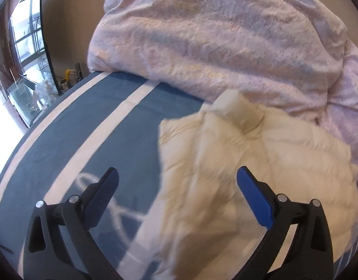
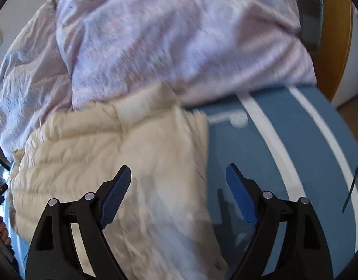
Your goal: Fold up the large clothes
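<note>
On a blue bed sheet with white stripes (image 1: 62,144), a cream quilted puffer jacket (image 1: 260,163) lies spread for folding; both the left hand-held gripper (image 1: 177,186) and the right hand-held gripper (image 2: 179,177) hover wide open, empty.

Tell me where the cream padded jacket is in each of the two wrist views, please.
Left wrist: cream padded jacket lies right of centre, on the blue striped sheet.
Right wrist: jacket lies left of centre.
Shared landmark: pink duvet, heaped behind the jacket.

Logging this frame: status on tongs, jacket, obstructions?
Left tongs open, empty. Right tongs open, empty. Cream jacket lies on blue sheet, ungripped. Pink duvet heaped against its collar.
</note>
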